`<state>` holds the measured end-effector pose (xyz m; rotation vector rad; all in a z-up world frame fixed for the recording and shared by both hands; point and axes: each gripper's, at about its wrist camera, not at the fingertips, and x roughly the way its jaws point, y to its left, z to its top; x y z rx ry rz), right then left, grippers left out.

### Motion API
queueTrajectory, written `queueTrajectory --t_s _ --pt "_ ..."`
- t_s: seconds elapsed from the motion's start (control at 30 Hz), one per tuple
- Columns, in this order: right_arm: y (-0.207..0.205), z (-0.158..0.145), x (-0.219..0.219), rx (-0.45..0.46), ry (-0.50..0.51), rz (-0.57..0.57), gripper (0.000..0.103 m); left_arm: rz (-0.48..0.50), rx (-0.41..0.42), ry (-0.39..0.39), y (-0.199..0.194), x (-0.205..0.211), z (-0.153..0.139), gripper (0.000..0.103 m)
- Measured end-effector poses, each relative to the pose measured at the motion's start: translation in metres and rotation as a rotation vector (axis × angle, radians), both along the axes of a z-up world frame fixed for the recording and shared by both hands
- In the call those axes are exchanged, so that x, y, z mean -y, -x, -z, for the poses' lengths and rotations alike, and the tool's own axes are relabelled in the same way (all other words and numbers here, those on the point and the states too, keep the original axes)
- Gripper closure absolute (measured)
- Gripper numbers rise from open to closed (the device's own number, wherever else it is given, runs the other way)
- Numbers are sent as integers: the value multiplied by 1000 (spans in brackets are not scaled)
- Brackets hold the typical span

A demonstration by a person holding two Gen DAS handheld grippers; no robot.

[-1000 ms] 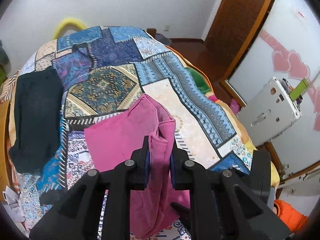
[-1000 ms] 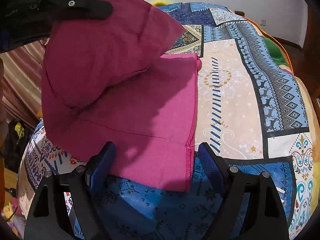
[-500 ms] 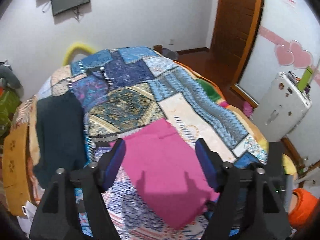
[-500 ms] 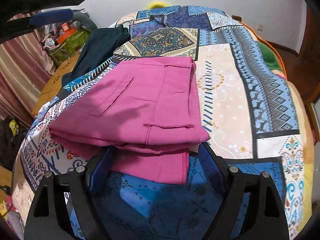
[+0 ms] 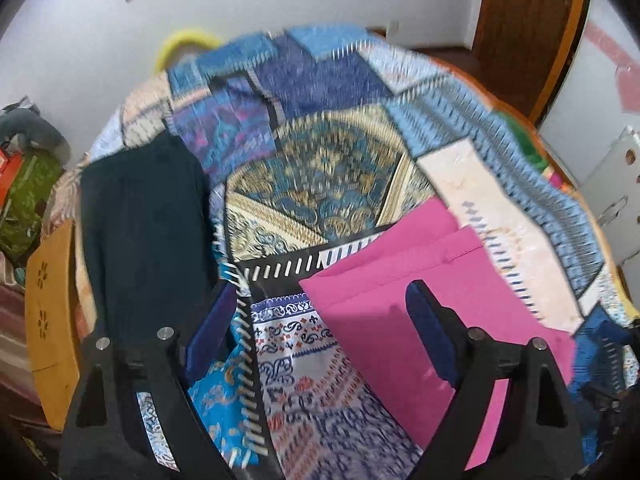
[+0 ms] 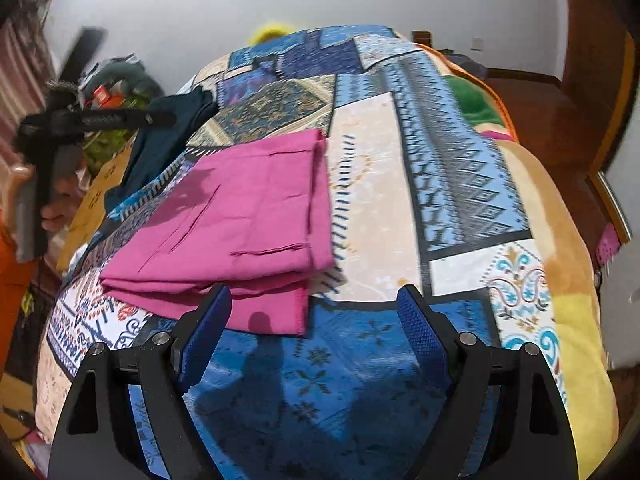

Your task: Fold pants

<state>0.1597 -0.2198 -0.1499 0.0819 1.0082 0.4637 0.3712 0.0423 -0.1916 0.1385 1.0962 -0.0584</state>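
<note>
Folded pink pants (image 6: 240,216) lying on the patchwork bedspread (image 6: 400,184), both hand-held grippers empty.

The pants are seen folded into a layered rectangle, flat on the bed, a seam and pocket line visible on the top layer; a lower layer sticks out along the near edge. The left hand-held gripper (image 5: 320,328) is held above the bedspread beside the pants, its jaws opening wide; only patterned cloth is seen between them, and the right finger overlaps the pants' edge in view, contact not determinable. The right hand-held gripper (image 6: 316,320) is held wide apart over the blue patch at the near edge of the pants, nothing gripped. A dark garment (image 5: 144,216) is laid on the bed, well apart from the pants. In the right wrist view the left gripper is seen at far left, blurred, in a person's hand (image 6: 56,200).
</note>
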Motion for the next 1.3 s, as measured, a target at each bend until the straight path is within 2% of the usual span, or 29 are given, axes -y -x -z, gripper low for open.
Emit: queueTrajectory --t_s 0.23,0.3,0.37,0.63,0.8,1.03,1.07,1.1,1.13,1.2,1.27,1.3 --pt "-7 5 5 -20 1 35 21 30 -146 -98 -36 9 65 16" --pt "-8 6 5 -23 6 40 21 81 -189 -155 -37 13 84 11" --pt "-8 7 5 -24 9 44 21 126 -162 -212 -31 16 86 6" --pt "-7 -3 4 2 -4 37 21 132 -202 -200 8 3 68 6" --pt "-5 -10 -2 24 -8 13 21 127 -198 -144 49 -5 50 6" --pt "-13 2 -13 23 -16 -18 22 92 -179 7 104 -10 32 6" --pt "-17 7 -15 9 -20 -22 24 88 -170 15 106 -10 30 6" --pt "-21 10 -17 -5 -21 -26 31 76 -152 16 110 -9 29 6" --pt "-24 13 -18 -18 -22 -32 39 60 -134 24 115 -9 26 9" --pt "-32 20 -22 -55 -32 -45 45 47 -122 79 118 -13 24 23" --pt "-35 23 -22 -70 -50 -51 49 41 -123 158 123 -18 22 43" --pt "-36 24 -22 -73 -54 -55 53 37 -117 179 127 -19 21 45"
